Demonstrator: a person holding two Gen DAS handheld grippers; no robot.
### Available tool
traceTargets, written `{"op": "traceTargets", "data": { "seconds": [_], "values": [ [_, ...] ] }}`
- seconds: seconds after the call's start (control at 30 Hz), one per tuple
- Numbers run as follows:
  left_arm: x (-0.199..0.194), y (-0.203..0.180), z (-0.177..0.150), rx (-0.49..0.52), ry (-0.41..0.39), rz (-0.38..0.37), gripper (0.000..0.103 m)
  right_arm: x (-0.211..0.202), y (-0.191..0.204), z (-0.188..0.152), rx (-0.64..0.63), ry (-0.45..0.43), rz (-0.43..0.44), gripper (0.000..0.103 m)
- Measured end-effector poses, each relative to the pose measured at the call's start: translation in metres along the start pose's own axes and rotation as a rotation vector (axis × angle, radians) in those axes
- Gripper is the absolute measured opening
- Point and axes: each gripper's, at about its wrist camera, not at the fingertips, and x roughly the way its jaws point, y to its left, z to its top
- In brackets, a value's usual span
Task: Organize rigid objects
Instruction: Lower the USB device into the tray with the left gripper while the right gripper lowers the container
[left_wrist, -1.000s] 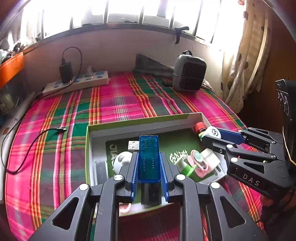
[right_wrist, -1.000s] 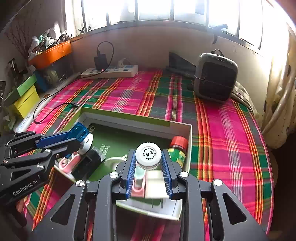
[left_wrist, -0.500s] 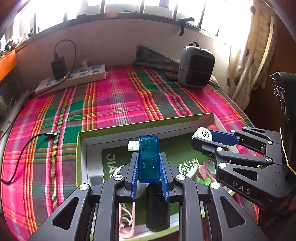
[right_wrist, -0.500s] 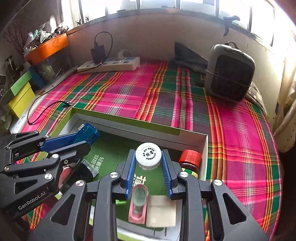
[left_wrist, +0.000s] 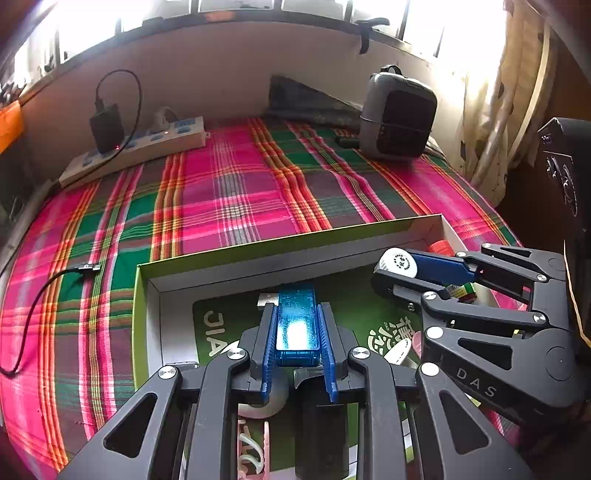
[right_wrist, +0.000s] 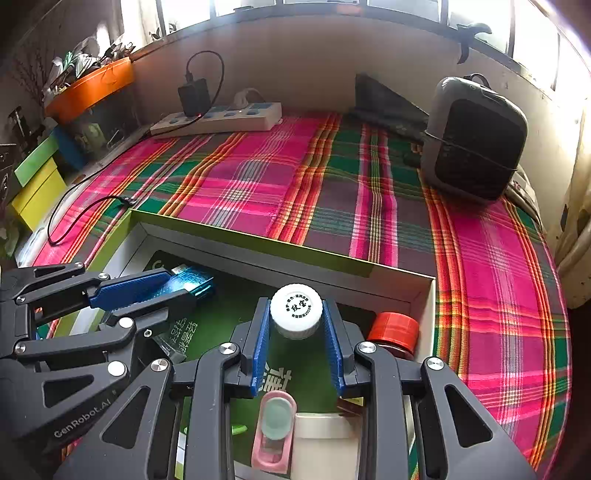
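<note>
A translucent blue USB stick (left_wrist: 297, 325) is clamped between the blue pads of my left gripper (left_wrist: 297, 332), held over the left half of the shallow green-rimmed box (left_wrist: 288, 242). The same blue USB stick (right_wrist: 188, 282) and left gripper (right_wrist: 168, 286) show at the left of the right wrist view. My right gripper (right_wrist: 295, 328) is shut on a small bottle with a white cap (right_wrist: 295, 308), above the box's green floor (right_wrist: 221, 321) near its far wall. That white cap (left_wrist: 398, 261) and the right gripper (left_wrist: 410, 271) appear at the right of the left wrist view.
In the box lie a red-capped bottle (right_wrist: 394, 328), a pink case (right_wrist: 274, 430), a white block (right_wrist: 325, 439) and a white round thing (left_wrist: 258, 402). On the plaid cloth (right_wrist: 258, 177) stand a grey heater (right_wrist: 474, 146), a power strip (right_wrist: 218, 118) and a black cable (right_wrist: 92, 206).
Both grippers have moved forward and lower over the box with their loads still held. The box now lies closer beneath them, and the items in it have slid toward the lower edge of each view.
</note>
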Motion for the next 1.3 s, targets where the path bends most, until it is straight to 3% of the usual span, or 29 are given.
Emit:
{"op": "traceTargets", "data": {
  "seconds": [1.03, 1.3],
  "values": [
    [0.009, 0.002, -0.003, -0.013, 0.030, 0.006, 0.022, 0.012, 0.000, -0.002, 0.012, 0.003, 0.005, 0.029],
    [0.008, 0.003, -0.004, 0.002, 0.023, 0.013, 0.028, 0.011, 0.001, -0.002, 0.023, -0.007, 0.005, 0.033]
  ]
}}
